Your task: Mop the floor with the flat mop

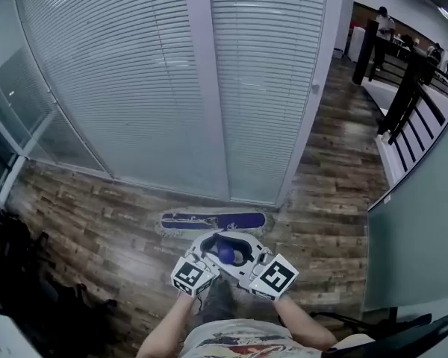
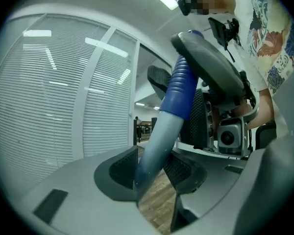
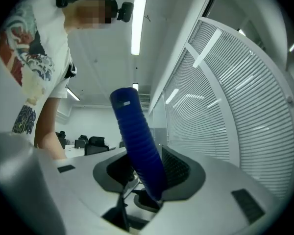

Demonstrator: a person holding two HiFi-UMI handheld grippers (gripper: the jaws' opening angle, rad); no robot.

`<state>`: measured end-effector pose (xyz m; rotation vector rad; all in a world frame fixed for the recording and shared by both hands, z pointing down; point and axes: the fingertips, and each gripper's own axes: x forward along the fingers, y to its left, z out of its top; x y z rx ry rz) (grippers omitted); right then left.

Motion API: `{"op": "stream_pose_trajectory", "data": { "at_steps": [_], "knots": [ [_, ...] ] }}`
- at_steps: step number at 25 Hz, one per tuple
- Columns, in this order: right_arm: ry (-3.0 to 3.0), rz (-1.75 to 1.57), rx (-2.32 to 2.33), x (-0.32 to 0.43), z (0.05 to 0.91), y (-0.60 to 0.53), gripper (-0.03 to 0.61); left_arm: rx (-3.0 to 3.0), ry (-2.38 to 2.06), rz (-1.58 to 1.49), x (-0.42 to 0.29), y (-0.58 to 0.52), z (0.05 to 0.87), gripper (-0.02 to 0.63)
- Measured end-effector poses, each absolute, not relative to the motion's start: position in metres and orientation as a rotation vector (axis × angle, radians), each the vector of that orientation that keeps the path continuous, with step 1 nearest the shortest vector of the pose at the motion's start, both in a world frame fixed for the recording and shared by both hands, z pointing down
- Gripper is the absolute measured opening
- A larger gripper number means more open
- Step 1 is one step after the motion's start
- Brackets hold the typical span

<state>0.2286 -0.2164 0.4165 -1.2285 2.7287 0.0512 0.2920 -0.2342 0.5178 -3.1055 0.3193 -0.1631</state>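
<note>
Left claw [image 2: 154,173] is closed partway around the pale shaft of the mop handle [image 2: 161,131], and right claw [image 3: 147,173] grips its blue ribbed top [image 3: 137,136]. Just ahead of both claws, the flat mop head [image 1: 213,221] lies on the wooden floor [image 1: 89,222], before the window blinds [image 1: 134,88].

Wood-plank floor [image 1: 97,222] — the flat mop [image 1: 213,221] rests its blue head on it, just beyond left gripper [image 1: 207,250] and right gripper [image 1: 248,253].
</note>
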Motion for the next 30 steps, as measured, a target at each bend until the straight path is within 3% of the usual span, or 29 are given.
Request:
{"op": "stream_pose_trajectory", "data": {
  "at_steps": [6,18,30],
  "knots": [
    [2.838,-0.032,-1.14,0.205,0.469,-0.092,0.169,-3.102,0.309,-0.415,0.278,-0.118,0.568,0.149],
    [3.0,0.05,-1.01,0.167,0.483,0.036,0.178,-3.08,0.254,-0.555,0.247,0.008,0.579,0.156],
    [2.995,0.031,-0.959,0.078,0.468,0.14,0.184,-3.119,0.301,-0.484,0.164,0.113,0.57,0.161]
  ]
}}
